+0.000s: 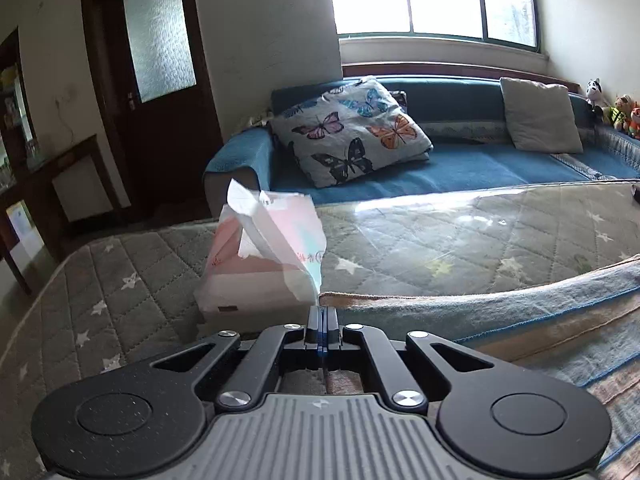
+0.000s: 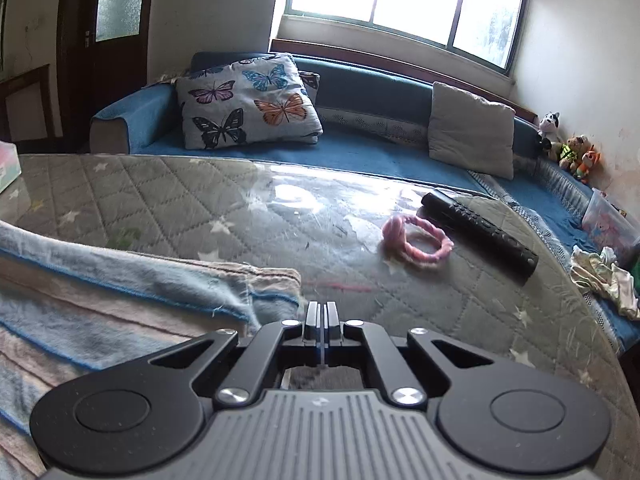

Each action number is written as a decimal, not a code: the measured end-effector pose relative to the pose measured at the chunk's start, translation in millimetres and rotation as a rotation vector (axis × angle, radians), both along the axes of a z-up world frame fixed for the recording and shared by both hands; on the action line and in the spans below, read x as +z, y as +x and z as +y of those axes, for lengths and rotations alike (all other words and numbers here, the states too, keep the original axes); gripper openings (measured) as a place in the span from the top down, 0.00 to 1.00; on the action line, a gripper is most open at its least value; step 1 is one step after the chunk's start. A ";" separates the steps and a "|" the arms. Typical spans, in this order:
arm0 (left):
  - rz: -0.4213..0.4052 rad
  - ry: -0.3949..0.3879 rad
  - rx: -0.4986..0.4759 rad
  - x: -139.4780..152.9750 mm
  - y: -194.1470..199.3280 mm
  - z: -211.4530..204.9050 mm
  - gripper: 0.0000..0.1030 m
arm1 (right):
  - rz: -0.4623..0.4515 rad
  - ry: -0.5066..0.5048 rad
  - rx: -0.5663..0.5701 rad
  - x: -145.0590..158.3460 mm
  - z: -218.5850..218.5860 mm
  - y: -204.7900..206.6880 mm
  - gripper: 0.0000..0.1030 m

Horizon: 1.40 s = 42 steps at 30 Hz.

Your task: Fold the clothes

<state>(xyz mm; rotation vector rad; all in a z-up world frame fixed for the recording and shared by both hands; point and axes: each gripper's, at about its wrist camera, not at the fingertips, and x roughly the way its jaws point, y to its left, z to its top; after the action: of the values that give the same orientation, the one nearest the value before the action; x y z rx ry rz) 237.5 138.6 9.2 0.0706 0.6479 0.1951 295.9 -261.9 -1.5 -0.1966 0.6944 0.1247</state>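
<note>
Left tool (image 1: 321,312) and right tool (image 2: 321,306) pinched together at the towel (image 2: 120,280) edge; open table (image 2: 400,300) beyond.

The towel (image 1: 520,312) runs off the right edge in the left view and off the left edge in the right view, so its full shape cannot be seen. Each gripper's body hides the cloth right under it. The tissue pack (image 1: 268,256) is blurry, and its print is too small to read. In the right view only a corner of it shows. The box (image 2: 608,220) by the sofa is cut off too.
</note>
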 end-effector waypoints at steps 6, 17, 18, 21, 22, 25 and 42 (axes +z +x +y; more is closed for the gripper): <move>0.069 -0.052 0.018 -17.1 4.3 11.7 0.95 | 0.056 0.126 0.002 -5.3 -7.1 10.0 0.87; 0.085 -0.119 -0.045 -19.6 -0.5 11.1 0.84 | 0.086 0.142 0.045 -14.4 3.3 25.9 0.94; 0.082 -0.103 -0.049 -20.2 0.4 9.8 0.86 | 0.082 0.136 0.049 -14.4 6.0 27.3 0.97; 0.073 -0.042 -0.047 -22.4 4.7 8.3 0.97 | 0.060 0.118 0.047 -15.0 13.2 31.9 0.97; 0.068 -0.019 -0.038 -23.6 6.6 8.9 0.98 | 0.055 0.119 0.042 -15.1 14.3 34.1 0.98; 0.060 0.018 -0.025 -25.7 11.0 11.4 0.98 | 0.051 0.124 0.036 -17.4 17.1 40.8 0.97; 0.125 -0.087 -0.022 1.6 -101.7 16.8 0.74 | 0.147 0.016 0.310 19.9 16.4 -81.8 0.48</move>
<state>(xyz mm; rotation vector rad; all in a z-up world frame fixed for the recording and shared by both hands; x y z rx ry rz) 135.8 155.4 10.8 0.0059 0.7792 0.1422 214.1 -245.5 18.4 -0.2809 0.8057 0.4444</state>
